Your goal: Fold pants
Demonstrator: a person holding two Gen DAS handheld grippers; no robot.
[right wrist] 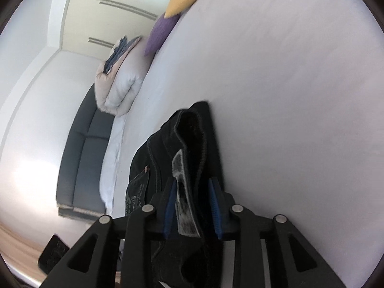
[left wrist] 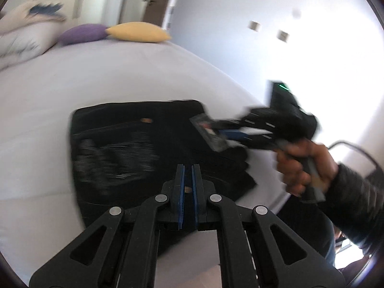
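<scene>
Black pants [left wrist: 134,144] lie folded in a compact pile on the white bed [left wrist: 120,72]. My left gripper [left wrist: 188,168] hovers over the pile's near edge with its jaws almost closed and nothing between them. My right gripper [left wrist: 211,132] reaches in from the right and rests on the pile's right side. In the right wrist view the right gripper [right wrist: 193,182] has its jaws partly apart around a thick fold of the pants [right wrist: 189,139], with a grey label between the pads.
A yellow cushion [left wrist: 139,32], a purple cushion [left wrist: 82,33] and a folded duvet [left wrist: 21,38] lie at the far end of the bed. A dark sofa [right wrist: 81,163] stands beside the bed. The bed edge runs along the right, near a white wall.
</scene>
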